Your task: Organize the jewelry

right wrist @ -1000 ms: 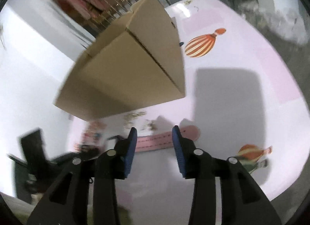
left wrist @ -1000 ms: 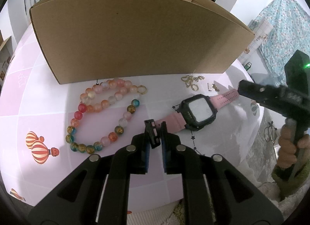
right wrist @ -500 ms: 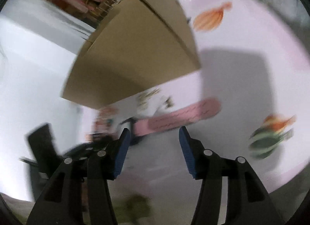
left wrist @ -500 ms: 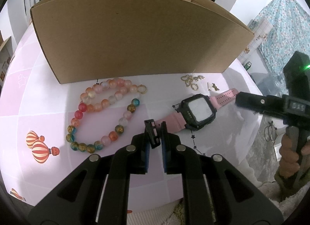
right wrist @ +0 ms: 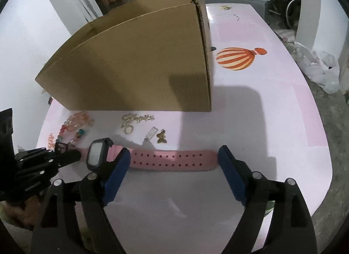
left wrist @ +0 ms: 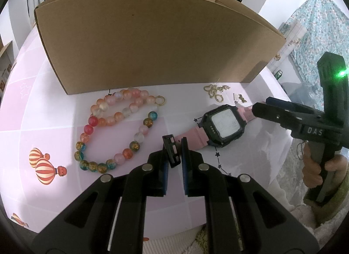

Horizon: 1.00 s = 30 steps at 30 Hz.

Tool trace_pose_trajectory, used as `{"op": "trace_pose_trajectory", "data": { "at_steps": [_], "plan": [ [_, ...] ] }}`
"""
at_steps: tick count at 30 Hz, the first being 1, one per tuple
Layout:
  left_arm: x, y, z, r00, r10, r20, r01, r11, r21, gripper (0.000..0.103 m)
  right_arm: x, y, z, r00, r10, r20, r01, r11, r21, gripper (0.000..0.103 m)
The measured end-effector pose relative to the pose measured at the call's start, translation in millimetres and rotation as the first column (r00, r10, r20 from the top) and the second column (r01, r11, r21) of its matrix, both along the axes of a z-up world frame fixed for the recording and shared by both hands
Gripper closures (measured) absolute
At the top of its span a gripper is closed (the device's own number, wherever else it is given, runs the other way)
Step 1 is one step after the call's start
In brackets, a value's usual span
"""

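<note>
A pink watch with a black square face (left wrist: 224,124) (right wrist: 97,152) lies flat on the table. My left gripper (left wrist: 174,155) is shut on the watch's black buckle (left wrist: 171,150) at the near strap end. My right gripper (right wrist: 173,167) is open wide, with the holed pink strap (right wrist: 172,160) lying between its blue fingertips; in the left wrist view it reaches in from the right (left wrist: 261,106). A bead bracelet (left wrist: 115,129) (right wrist: 74,126), a gold chain piece (left wrist: 214,92) (right wrist: 136,119), and a small butterfly charm (right wrist: 161,137) lie nearby.
A large open cardboard box (left wrist: 152,42) (right wrist: 139,64) stands just behind the jewelry. The pink table (right wrist: 272,101) has balloon prints (right wrist: 237,58) and its edge runs close on the right. A small clear clasp (right wrist: 151,132) lies beside the charm.
My right gripper has opened wider and moved down over the strap's free end. My left gripper has stayed shut on the buckle.
</note>
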<state>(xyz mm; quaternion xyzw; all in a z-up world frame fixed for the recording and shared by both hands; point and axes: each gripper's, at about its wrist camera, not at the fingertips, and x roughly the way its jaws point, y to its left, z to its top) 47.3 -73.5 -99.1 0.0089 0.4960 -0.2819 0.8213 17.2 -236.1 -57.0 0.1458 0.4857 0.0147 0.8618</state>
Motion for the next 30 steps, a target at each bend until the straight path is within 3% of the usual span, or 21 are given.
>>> {"op": "trace_pose_trajectory", "data": {
  "at_steps": [4, 12, 17, 30],
  "plan": [
    [0, -1, 0, 1.0, -0.002, 0.002, 0.002, 1.0, 0.002, 0.093, -4, -12, -1, 1.0, -0.01, 0.005, 0.01, 0.999, 0.043, 0.022],
    [0, -1, 0, 1.0, -0.002, 0.002, 0.002, 1.0, 0.004, 0.093, -4, 25, -4, 1.0, -0.001, -0.002, 0.001, 0.977, -0.211, 0.024],
    [1, -2, 0, 1.0, -0.002, 0.005, 0.002, 1.0, 0.003, 0.093, -7, 28, -4, 1.0, -0.019, 0.003, 0.02, 0.973, -0.229, 0.032],
    [1, -2, -1, 1.0, -0.002, 0.006, 0.001, 1.0, 0.004, 0.093, -21, 28, -4, 0.999, -0.038, 0.029, 0.043, 0.971, -0.234, 0.04]
  ]
}}
